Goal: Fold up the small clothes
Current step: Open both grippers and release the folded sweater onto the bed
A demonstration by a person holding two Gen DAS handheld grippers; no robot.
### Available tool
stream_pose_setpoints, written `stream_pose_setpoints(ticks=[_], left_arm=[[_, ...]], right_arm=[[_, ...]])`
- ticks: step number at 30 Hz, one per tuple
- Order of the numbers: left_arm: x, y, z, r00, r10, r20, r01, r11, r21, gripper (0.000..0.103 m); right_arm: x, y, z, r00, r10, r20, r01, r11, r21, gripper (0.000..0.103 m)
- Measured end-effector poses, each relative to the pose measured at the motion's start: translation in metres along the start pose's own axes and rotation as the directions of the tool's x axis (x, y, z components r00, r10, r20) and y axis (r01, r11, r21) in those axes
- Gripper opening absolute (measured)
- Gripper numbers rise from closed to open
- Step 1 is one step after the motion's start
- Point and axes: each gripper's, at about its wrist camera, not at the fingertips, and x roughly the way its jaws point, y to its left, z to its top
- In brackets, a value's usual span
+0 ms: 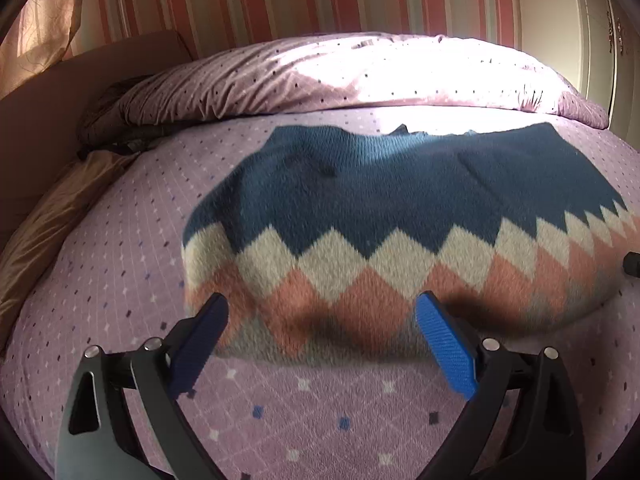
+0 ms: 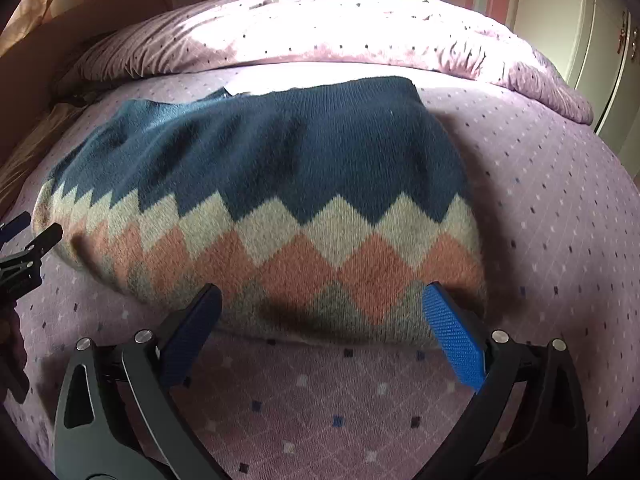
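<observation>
While both grippers gape, one sweater (image 1: pixel 360 208) lies, apparently folded

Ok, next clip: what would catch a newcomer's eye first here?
The knitted sweater, blue above cream and orange zigzag diamonds, lies spread across the middle of the lilac bedsheet. Both hand-held grippers, left and right, are open at its near hem. Behind it, sunlight glares on a bunched duvet.

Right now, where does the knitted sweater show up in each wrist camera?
Left wrist: sweater fills centre and right, ahead of the open left gripper.
Right wrist: sweater fills centre and left, ahead of the open right gripper.
Shared landmark: the sunlit folded duvet behind it.
</observation>
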Motion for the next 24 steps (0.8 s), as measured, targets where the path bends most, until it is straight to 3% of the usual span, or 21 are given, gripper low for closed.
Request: stream_pose_setpoints(ticks=[3, 7, 9, 14, 19, 24], left_arm=[[0.007, 0.001, -0.006, 1.0, 0.01, -0.018, -0.01, 1.0, -0.005, 0.095], [-0.007, 0.008, -0.005, 1.0, 0.002, -0.007, -0.003, 0.999, -0.053, 0.095], [-0.016, 0.007, -0.003, 1.0, -0.002, 0.01, 0.002, 0.999, -0.054, 0.095], [-0.018, 0.004, -0.005, 1.0, 0.021, 0.013, -0.021, 0.999, -0.047, 0.095], [-0.009, 0.021, -0.016, 0.998, 0.054, -0.024, -0.056, 0.992, -0.115, 0.095], [-0.023, 0.007, -0.012, 0.999, 0.03, 0.032, -0.026, 0.994, -0.111, 0.095]], right_arm=[[0.011, 0.006, -0.004, 0.998, -0.034, -0.052, 0.032, 0.999, -0.038, 0.1], [-0.014, -0.005, -0.005, 1.0, 0.03, 0.01, -0.03, 0.999, 0.029, 0.1], [-0.025, -0.017, -0.006, 0.999, 0.006, 0.039, -0.008, 0.999, 0.044, 0.099], [-0.032, -0.049, -0.014, 0.997, -0.067, 0.037, 0.065, 0.996, 0.067, 0.083], [-0.03, -0.072, -0.021, 0.999, -0.016, 0.03, 0.012, 0.99, 0.139, 0.083], [-0.014, -0.091, -0.031, 1.0, 0.0, 0.014, -0.003, 0.976, 0.22, 0.084]])
